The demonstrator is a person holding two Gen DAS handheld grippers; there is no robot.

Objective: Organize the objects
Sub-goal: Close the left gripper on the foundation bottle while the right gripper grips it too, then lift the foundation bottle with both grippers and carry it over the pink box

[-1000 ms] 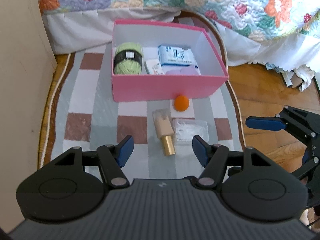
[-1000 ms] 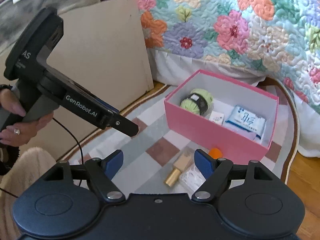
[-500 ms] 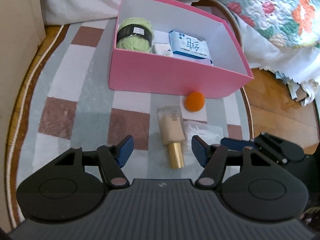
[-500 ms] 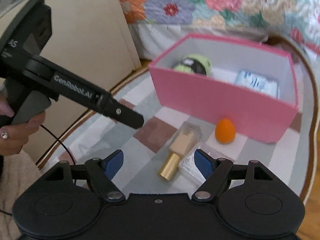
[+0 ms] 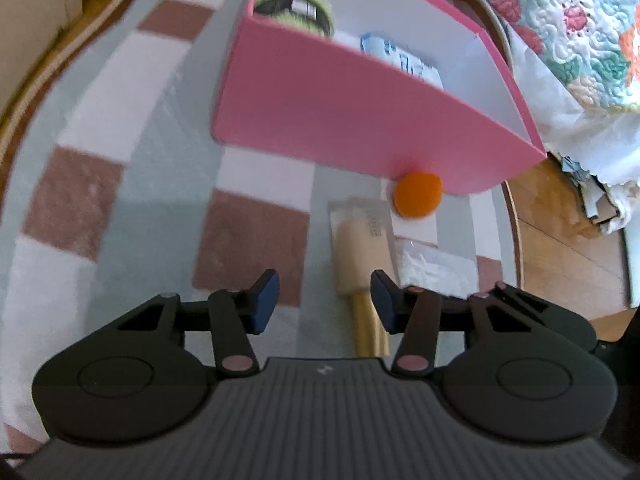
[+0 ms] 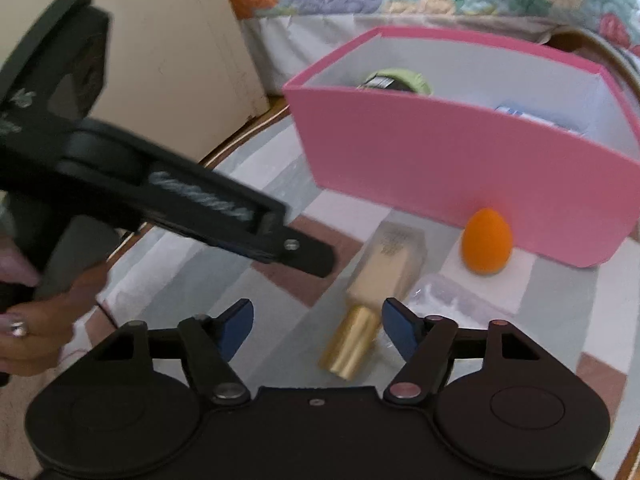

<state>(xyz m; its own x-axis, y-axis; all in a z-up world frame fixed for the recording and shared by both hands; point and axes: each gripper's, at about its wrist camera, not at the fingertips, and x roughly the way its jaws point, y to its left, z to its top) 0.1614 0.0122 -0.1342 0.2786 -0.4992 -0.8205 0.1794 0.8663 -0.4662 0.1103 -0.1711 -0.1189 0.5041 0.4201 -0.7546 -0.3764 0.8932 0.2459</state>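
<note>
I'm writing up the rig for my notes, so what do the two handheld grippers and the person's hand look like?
Both the left gripper and right gripper are matte black plastic with linkage arms, round silver pivot pins and dark blue finger pads. The left one's body is ribbed on top. Seen from the right wrist, the left one bears white lettering, too blurred to read. The hand holding it wears a ring.
</note>
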